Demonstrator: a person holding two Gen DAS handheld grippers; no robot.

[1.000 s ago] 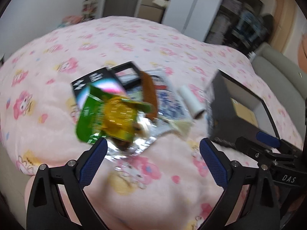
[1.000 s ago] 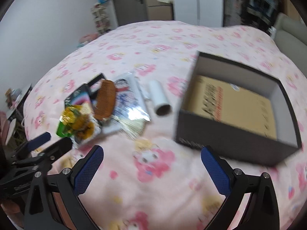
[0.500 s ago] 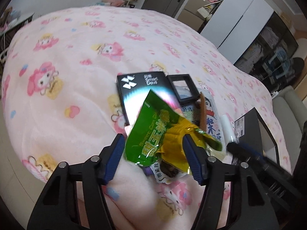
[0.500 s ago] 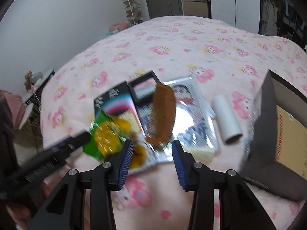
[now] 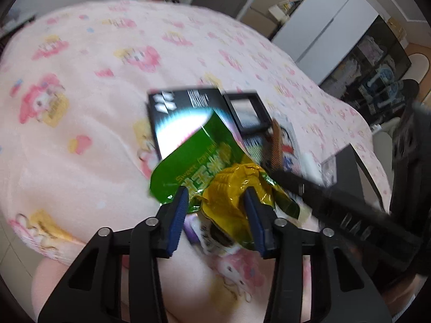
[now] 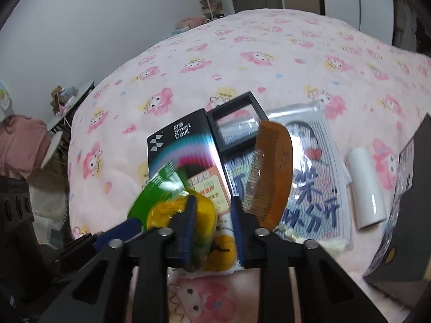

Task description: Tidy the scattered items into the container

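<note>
A green and yellow snack packet [image 5: 215, 177] lies crumpled at the near end of a pile on the pink blanket. My left gripper [image 5: 216, 210] has the packet's yellow part bunched between its blue pads, and its jaws are closing on it. My right gripper [image 6: 214, 215] is shut over the packet's [image 6: 172, 204] right side. A white and orange sachet [image 6: 223, 242] shows in its narrow gap; whether it is pinched I cannot tell. One right finger [image 5: 309, 191] reaches in from the right. The black container box [image 6: 414, 188] stands at the far right.
Behind the packet lie a black printed box [image 6: 183, 145], a small black framed case [image 6: 237, 123], a brown comb [image 6: 272, 172], a clear printed bag [image 6: 317, 177] and a white roll [image 6: 366, 185]. The bed's edge drops off at the left, with a person in pink [image 6: 16, 145] beyond it.
Both grippers went from wide open to nearly closed. The right one swung left from in front of the box to the pile. The left one moved in on the packet, which now looks more crumpled.
</note>
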